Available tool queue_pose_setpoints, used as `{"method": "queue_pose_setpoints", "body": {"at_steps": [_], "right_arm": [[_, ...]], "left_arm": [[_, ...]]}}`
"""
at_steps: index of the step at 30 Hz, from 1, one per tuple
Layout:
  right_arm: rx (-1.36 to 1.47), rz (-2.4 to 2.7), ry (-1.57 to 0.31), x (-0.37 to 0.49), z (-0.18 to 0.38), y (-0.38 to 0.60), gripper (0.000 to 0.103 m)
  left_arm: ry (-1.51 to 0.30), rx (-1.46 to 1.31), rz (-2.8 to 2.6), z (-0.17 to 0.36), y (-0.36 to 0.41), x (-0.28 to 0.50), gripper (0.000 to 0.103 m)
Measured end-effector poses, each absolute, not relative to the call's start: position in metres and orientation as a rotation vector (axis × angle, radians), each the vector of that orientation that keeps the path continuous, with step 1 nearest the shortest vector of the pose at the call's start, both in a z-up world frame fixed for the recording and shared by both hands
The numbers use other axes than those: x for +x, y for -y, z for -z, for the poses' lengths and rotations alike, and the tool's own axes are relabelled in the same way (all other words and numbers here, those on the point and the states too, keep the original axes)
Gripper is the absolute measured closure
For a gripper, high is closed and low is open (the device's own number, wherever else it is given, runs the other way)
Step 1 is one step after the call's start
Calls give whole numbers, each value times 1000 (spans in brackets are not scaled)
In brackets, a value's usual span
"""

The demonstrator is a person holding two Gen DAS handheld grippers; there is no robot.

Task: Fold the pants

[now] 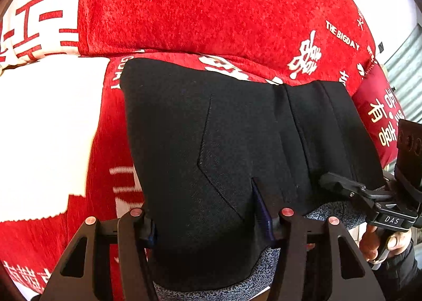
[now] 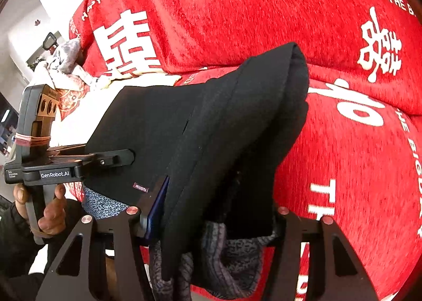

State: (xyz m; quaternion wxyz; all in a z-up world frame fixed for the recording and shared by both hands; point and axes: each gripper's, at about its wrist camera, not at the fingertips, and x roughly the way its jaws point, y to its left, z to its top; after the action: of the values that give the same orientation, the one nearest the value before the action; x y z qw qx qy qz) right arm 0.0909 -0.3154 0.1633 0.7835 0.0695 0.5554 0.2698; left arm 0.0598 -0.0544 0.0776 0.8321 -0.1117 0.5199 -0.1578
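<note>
The black pants (image 1: 205, 137) are folded into a thick bundle with a grey speckled lining showing at the near edge. The bundle is held between both grippers above the red sofa. My left gripper (image 1: 208, 221) is shut on the bundle's near left edge. My right gripper (image 2: 211, 219) is shut on the near right edge of the pants (image 2: 216, 121). Each gripper shows in the other's view, the right one (image 1: 343, 185) and the left one (image 2: 110, 158), clamped on the cloth.
A red sofa cover (image 1: 211, 10) with white characters and lettering fills the background. A white cloth (image 1: 47, 129) lies on the seat to the left. More bundled cloth (image 2: 66, 58) sits at the sofa's far left end.
</note>
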Motion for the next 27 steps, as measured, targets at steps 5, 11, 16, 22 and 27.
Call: {"method": "queue_pose_setpoints", "body": {"at_steps": [5,11,16,22,27], "right_arm": [[152,-569,-1210,115,-160,313,42],[156,-558,-1225,133,-153,312,42],[180,-548,-1280,144,-129,310,42],[245,-523,-1330,154,-102,318,42],[297,-507,-1380,157,-83,328,31]], "left_arm": [[-1115,-244,325,-77,54,83,45],[-1138,-250,321,-69,54,103,45],[-1183,-249,307,-50,53,114,45],[-1212,-307,299,-30,44,122,39],[-1248,-351,269,-13,36,126,22]]}}
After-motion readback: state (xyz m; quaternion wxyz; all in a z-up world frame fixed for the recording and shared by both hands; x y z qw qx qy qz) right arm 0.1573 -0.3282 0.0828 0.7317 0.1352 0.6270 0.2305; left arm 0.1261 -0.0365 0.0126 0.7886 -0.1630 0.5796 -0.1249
